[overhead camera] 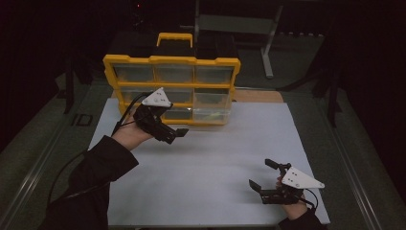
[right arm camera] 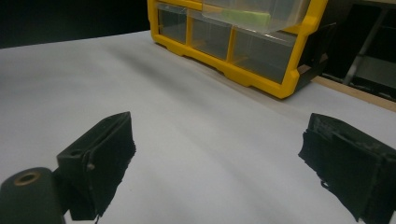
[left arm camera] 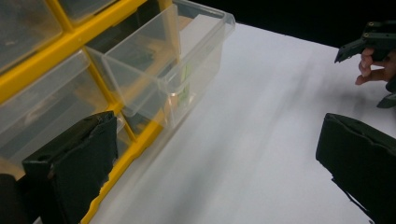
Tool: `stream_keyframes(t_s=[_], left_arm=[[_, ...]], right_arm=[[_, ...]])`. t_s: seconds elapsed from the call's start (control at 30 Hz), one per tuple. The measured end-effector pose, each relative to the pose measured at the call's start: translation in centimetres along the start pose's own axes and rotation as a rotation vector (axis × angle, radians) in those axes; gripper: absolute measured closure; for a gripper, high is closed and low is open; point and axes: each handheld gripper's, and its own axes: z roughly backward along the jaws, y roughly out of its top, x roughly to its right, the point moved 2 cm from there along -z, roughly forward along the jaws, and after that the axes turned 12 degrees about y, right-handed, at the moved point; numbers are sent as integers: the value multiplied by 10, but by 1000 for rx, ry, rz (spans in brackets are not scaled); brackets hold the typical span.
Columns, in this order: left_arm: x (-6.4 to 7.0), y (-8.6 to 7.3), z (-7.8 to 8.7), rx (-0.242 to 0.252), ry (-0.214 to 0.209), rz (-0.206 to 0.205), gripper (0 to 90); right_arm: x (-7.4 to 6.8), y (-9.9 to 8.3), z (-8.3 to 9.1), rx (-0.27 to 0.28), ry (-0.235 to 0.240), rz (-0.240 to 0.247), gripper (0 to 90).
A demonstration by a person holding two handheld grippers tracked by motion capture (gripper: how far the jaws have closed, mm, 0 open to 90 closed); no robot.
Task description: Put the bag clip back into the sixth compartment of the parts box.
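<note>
High view: yellow drawer cabinet [overhead camera: 171, 88] upright at far side of white sheet [overhead camera: 210, 163]; lower right drawer [overhead camera: 210, 114] pulled out; left gripper [overhead camera: 173, 134] just in front of cabinet, jaws spread; right gripper [overhead camera: 261, 175] near front right corner, released, empty.

Left gripper view: clear drawer [left arm camera: 187, 60] sticking out of yellow frame, something green inside; jaws wide apart, nothing between.

Right gripper view: cabinet [right arm camera: 243, 42] well ahead; jaws apart over bare sheet.

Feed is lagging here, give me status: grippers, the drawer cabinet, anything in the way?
Left hand-held gripper open, empty, beside the yellow plastic drawer cabinet. Right hand-held gripper open, empty, over the white sheet. Bottom-right clear drawer pulled out, something green inside. Nothing between.
</note>
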Motion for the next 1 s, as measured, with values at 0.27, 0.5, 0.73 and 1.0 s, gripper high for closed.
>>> stream_keyframes(t_s=[0.27,0.5,0.73,1.0], left_arm=[[-2,-23,6,-1,-5,26,0],[1,-44,12,-13,-13,49,0],[4,-66,17,-21,-16,75,0],[13,-94,24,-18,-8,90,0]], right_arm=[[1,0,1,0,-3,-2,91],[0,0,0,-3,-2,1,91],[0,0,0,-5,-3,0,91],[0,0,0,-4,-3,2,91]])
